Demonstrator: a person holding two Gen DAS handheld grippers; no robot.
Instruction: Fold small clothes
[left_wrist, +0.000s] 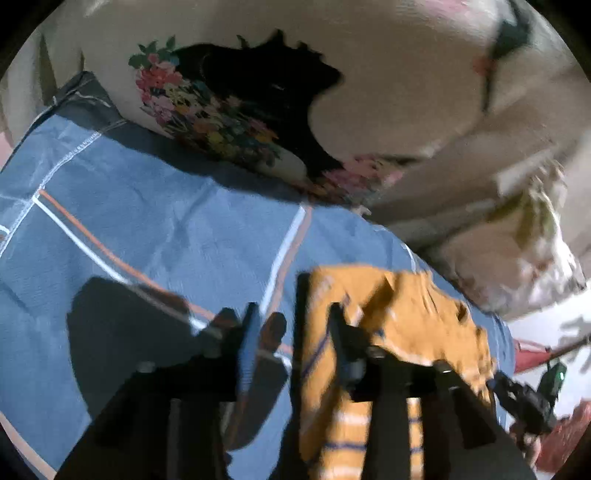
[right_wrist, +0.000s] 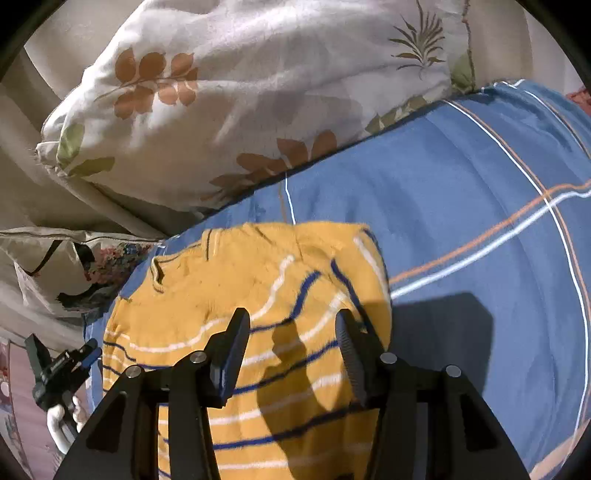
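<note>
A mustard-yellow sweater (right_wrist: 229, 295) is banded with white and navy stripes. The bedsheet (right_wrist: 461, 221) is blue, crossed by white and orange lines. A cream pillow (right_wrist: 240, 110) is printed with rust-brown leaves.

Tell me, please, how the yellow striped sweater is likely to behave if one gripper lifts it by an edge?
The yellow striped sweater looks like soft knit, already rumpled, so it would probably droop and unfold rather than keep its shape. It seems light for its size. Pushed across the blue bedsheet, it would likely bunch up rather than slide.
</note>
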